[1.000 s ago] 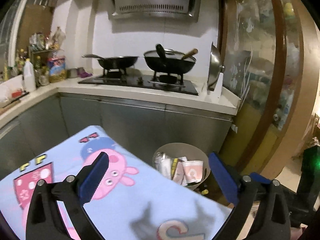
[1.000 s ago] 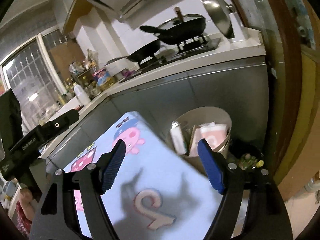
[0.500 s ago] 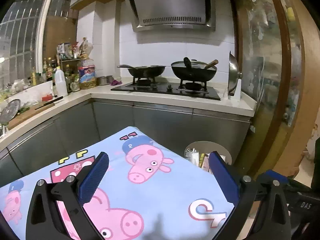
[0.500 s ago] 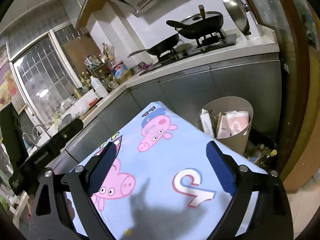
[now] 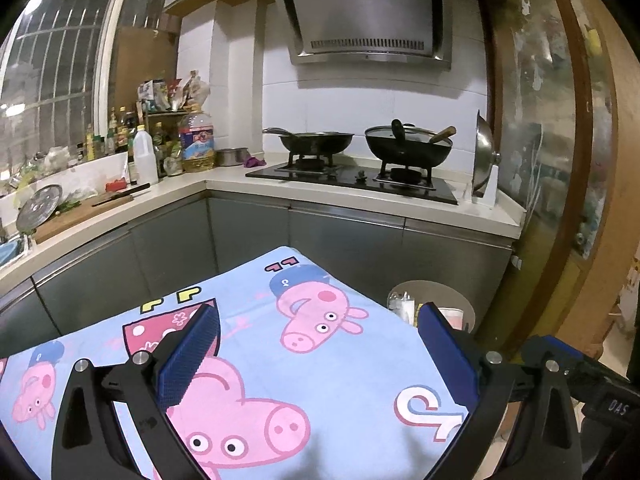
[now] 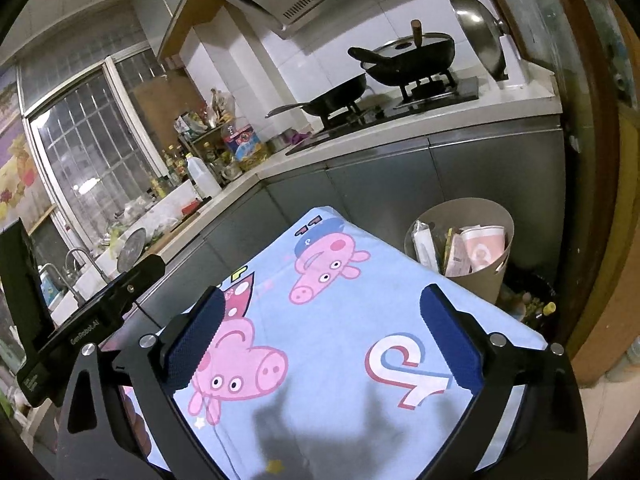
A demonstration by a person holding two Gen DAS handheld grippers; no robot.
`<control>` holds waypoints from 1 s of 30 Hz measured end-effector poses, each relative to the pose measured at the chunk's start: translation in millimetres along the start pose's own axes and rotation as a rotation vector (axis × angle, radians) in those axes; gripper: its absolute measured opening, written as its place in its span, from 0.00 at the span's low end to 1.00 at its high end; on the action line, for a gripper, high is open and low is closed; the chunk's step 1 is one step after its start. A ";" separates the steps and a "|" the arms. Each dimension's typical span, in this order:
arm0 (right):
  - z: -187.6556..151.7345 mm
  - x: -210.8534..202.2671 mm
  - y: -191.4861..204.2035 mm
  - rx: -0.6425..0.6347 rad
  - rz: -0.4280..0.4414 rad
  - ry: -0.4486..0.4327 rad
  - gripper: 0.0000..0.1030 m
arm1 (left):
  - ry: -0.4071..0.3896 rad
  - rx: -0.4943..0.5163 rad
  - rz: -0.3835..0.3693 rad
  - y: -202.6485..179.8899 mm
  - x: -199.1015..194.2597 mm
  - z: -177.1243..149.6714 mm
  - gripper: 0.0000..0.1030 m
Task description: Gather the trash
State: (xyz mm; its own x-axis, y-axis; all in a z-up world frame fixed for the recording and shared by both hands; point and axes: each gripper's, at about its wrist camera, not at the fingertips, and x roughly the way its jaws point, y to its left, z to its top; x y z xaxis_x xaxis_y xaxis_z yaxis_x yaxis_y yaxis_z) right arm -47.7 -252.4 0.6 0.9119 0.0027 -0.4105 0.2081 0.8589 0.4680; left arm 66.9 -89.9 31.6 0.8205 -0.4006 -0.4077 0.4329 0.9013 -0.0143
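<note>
My right tongs [image 6: 320,340] and left tongs [image 5: 316,354] gape wide and empty (the right just opened), and the bin [image 6: 460,240] lies ahead-right, nearer the right.

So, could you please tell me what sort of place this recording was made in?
Most likely a lived-in home kitchen: a gas hob with two woks under a range hood, a counter crowded with oil and sauce bottles, and a full trash bin beside a table covered in a cartoon-pig cloth.
</note>
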 end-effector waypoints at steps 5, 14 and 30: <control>-3.1 -1.3 0.7 0.006 -0.026 -0.005 0.94 | 0.021 -0.013 -0.009 1.9 0.3 -3.1 0.96; -18.3 2.3 -16.8 0.046 -0.113 0.048 0.94 | 0.068 -0.025 0.008 -0.6 1.9 -14.8 0.97; -39.5 5.1 -29.9 0.135 -0.149 0.068 0.94 | 0.139 -0.045 0.044 -0.2 -2.4 -16.7 0.96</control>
State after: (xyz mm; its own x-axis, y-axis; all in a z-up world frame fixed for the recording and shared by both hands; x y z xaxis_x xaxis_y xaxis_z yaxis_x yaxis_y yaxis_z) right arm -63.3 -257.8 -46.4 0.8424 -0.0810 -0.5327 0.3886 0.7762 0.4965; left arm 58.6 -86.4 17.4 0.7773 -0.3365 -0.5316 0.3778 0.9253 -0.0333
